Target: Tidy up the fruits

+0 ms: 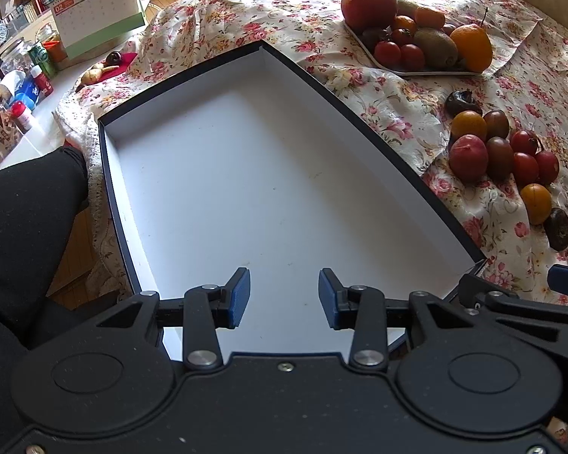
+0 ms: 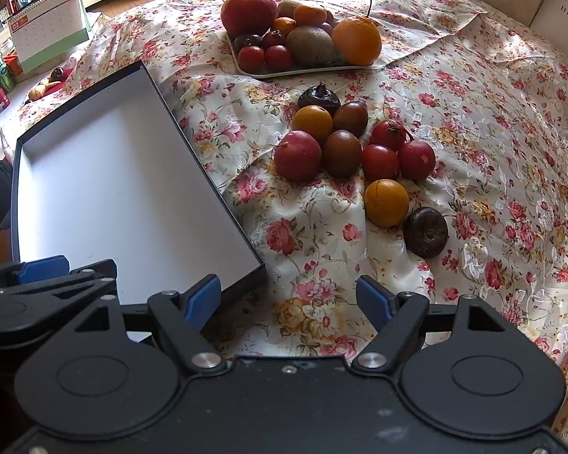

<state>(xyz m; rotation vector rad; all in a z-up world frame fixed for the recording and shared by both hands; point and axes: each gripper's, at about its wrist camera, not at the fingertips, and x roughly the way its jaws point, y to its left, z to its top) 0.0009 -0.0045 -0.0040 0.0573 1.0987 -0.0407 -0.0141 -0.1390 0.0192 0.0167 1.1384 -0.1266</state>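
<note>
A dark box with a white inside [image 1: 223, 174] lies empty on the floral cloth; it also shows in the right wrist view [image 2: 106, 174]. My left gripper [image 1: 284, 299] is open and empty over the box's near end. My right gripper [image 2: 289, 299] is open and empty over the cloth, just right of the box's near corner. A loose pile of small fruits [image 2: 359, 151] lies on the cloth ahead of it: red, orange and dark ones; the pile also shows in the left wrist view [image 1: 503, 151]. A tray of larger fruits [image 2: 303, 34] sits further back.
A desk calendar [image 2: 49, 30] stands at the far left beyond the cloth. Bottles and jars [image 1: 26, 75] crowd a counter at the left. A person's dark-clothed limb [image 1: 22, 219] is beside the box's left side. A white carton [image 2: 560, 15] stands at far right.
</note>
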